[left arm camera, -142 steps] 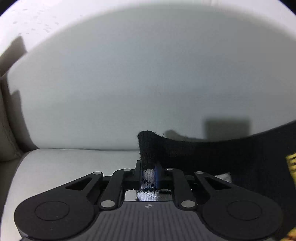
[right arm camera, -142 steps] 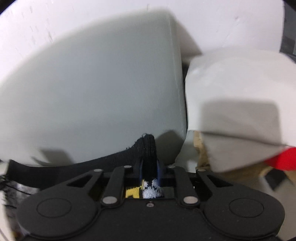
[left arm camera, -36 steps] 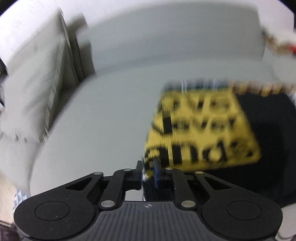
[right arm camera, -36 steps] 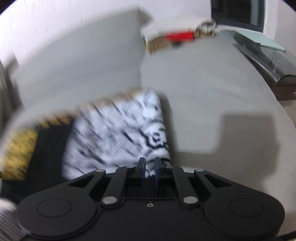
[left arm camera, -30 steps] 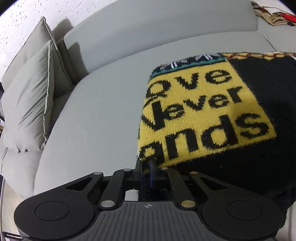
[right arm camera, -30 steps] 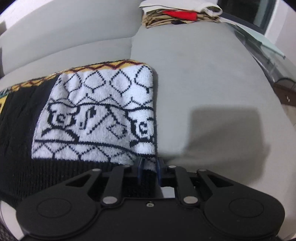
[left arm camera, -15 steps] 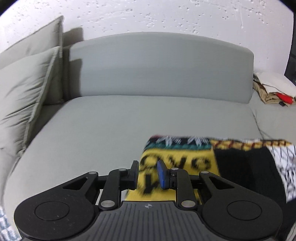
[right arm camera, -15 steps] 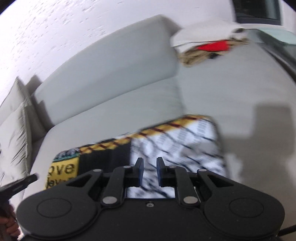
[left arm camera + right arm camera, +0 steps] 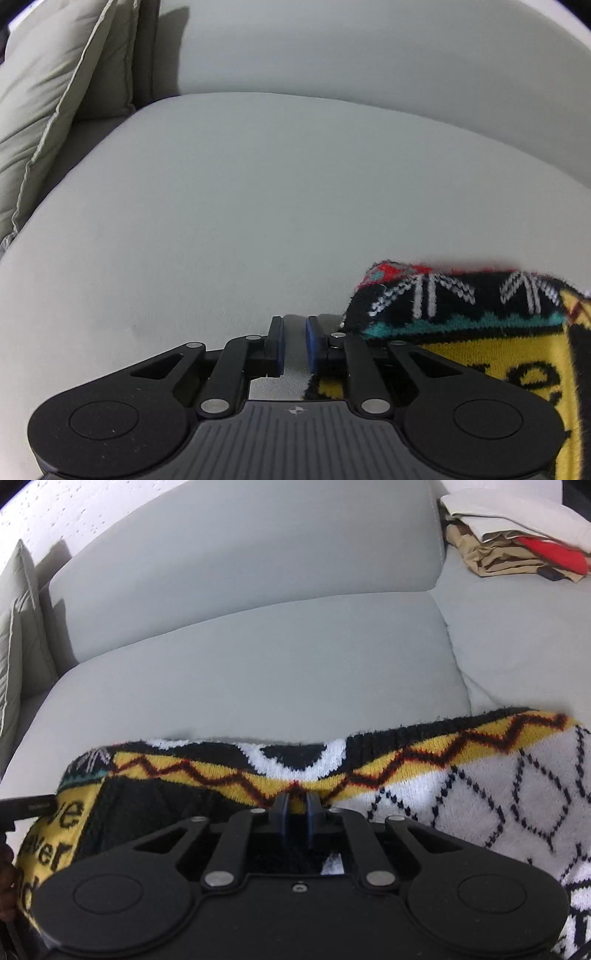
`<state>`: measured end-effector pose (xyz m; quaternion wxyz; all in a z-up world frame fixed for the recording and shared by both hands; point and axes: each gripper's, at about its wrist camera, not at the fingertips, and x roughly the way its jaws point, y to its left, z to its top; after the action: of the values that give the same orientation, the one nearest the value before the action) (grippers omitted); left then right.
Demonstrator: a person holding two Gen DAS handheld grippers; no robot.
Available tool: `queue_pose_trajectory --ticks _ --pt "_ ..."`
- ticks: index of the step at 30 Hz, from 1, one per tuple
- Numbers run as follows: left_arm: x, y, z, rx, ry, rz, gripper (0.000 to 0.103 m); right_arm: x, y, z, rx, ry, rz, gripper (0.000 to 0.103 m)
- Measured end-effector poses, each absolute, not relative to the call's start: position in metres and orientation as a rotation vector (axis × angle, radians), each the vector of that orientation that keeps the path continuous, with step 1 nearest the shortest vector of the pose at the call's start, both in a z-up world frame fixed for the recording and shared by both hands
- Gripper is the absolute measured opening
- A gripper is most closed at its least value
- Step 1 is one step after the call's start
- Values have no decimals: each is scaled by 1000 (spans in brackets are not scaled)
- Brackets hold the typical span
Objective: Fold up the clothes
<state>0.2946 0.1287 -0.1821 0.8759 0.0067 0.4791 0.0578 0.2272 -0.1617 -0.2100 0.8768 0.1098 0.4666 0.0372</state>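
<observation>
A knitted sweater (image 9: 461, 786) in black, yellow and white patterns lies folded flat on the grey sofa seat (image 9: 277, 657). Its yellow panel with black letters shows in the left wrist view (image 9: 480, 354) at the lower right. My left gripper (image 9: 294, 332) is slightly open and empty, just left of the sweater's far left corner, over bare cushion. My right gripper (image 9: 295, 808) is slightly open and empty, low over the sweater's middle near the yellow zigzag band. The left gripper's tip (image 9: 26, 806) shows at the sweater's left edge.
Grey throw pillows (image 9: 55, 92) lean at the sofa's left end. A pile of folded beige, white and red clothes (image 9: 517, 542) sits on the right seat cushion by the backrest. The sofa backrest (image 9: 369, 55) runs behind the seat.
Both grippers let go of the sweater after laying it flat and now sit open. They have dropped low and moved forward toward the sweater's far edge.
</observation>
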Motion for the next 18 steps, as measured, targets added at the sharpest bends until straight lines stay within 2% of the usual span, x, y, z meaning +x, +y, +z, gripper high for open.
queue_pose_trajectory --ticks 4,5,9,12,15,18 --pt "278 119 -159 74 930 100 13 216 -170 -189 250 947 114 9" --pt "272 120 -150 65 913 95 16 208 -177 -178 283 930 126 11" --pt "240 127 -113 52 812 68 17 170 -219 -128 337 790 115 12" --pt "211 118 -98 76 766 3 20 163 -258 -113 382 743 7 12" --pt "193 106 -106 108 775 -20 21 168 -291 -123 476 762 -74 16" --pt "197 108 -133 127 862 33 21 181 -302 -139 497 775 -98 16"
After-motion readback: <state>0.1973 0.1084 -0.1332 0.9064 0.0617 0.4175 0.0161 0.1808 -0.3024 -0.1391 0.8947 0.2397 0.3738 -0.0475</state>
